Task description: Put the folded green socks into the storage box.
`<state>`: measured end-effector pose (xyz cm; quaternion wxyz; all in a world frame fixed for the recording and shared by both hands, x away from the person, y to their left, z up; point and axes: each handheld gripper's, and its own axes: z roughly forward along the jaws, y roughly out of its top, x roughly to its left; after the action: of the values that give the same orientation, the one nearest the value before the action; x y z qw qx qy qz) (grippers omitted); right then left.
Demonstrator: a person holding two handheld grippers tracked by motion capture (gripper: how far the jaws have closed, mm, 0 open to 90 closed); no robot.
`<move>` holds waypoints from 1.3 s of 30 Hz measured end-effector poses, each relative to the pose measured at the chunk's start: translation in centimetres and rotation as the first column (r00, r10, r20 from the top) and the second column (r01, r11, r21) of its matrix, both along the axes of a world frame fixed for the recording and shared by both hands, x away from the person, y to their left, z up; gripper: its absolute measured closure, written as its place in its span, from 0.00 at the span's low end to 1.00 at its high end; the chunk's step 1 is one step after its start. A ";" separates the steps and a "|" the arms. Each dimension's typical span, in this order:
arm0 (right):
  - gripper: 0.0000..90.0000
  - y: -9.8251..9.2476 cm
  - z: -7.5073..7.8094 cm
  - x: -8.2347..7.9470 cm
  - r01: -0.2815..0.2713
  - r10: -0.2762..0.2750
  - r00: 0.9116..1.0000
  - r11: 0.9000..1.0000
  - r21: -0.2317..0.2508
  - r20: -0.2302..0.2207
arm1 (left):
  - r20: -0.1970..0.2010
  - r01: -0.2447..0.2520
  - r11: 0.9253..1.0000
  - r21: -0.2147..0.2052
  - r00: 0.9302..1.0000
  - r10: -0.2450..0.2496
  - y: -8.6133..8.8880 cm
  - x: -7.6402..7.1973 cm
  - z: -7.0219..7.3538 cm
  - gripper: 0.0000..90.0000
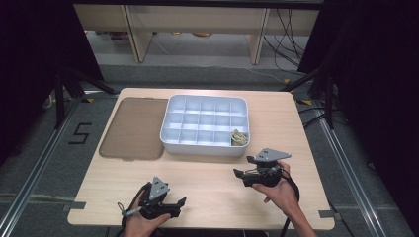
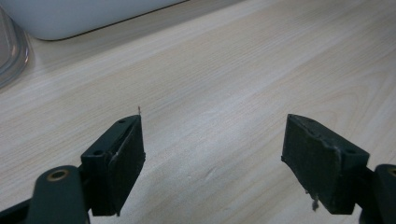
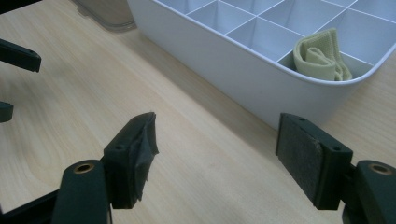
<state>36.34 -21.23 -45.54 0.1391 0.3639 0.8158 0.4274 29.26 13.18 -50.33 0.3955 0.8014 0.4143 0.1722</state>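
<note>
Folded beige strap (image 1: 239, 137) sits in the front-right corner cell of the white divided tray (image 1: 205, 147), i.e. the compartment nearest the right gripper (image 1: 244, 166). In the right gripper view the strap (image 3: 321, 59) lies loosely rolled, leaning on the cell walls, below rim level; tray wall (image 3: 224, 65) runs diagonally just ahead of the jaws. Other cells visible there look bare.

R gripper: jaws spread wide, nothing between the pads, only bare tabletop (image 3: 196, 154). Held above the table near the tray's front-right corner, tips pointing left in the high view, apart from the tray. L pad on that gripper looks frayed/torn at the edge.

Left gripper (image 1: 182, 202): near the front edge of the table (image 1: 212, 187), well apart from tray and strap. Jaws spread too, nothing pinched; the left gripper view has plain wood grain between the pads (image 2: 123, 158).

Brownish translucent lid (image 1: 133, 127) lies flat just left of the tray, edges abt touching it. Tray sits mid-table toward the back.
</note>
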 end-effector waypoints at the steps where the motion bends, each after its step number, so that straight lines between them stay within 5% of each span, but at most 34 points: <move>1: 0.33 0.0 0.0 0.0 0.000 0.000 1.000 1.000 0.000 0.000 | 0.000 0.000 1.000 0.000 1.000 0.000 0.0 0.0 0.0 0.23; 2: 0.33 -0.2 0.0 0.2 -0.013 0.014 0.999 1.000 -0.012 0.037 | -0.001 -0.004 1.000 -0.009 1.000 0.004 0.0 0.0 0.0 0.23; 12: 0.31 -0.1 -0.6 -0.9 -0.010 0.010 1.000 1.000 0.005 -0.015 | -0.009 -0.005 1.000 -0.020 1.000 0.005 0.0 -0.1 0.0 0.22; 35: 0.24 -0.7 -2.1 -1.9 -0.026 0.026 1.000 1.000 0.007 -0.001 | -0.006 -0.001 1.000 -0.020 1.000 0.001 -0.1 -0.1 0.0 0.21; 39: 0.24 -0.7 -2.2 -2.6 -0.003 0.004 0.999 1.000 0.029 -0.035 | -0.005 0.002 1.000 -0.022 1.000 -0.002 -0.2 -0.1 0.0 0.21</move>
<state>33.77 -21.95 -47.70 0.1188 0.3720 0.8124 0.4329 29.16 13.02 -50.35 0.4036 0.7977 0.4164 0.1653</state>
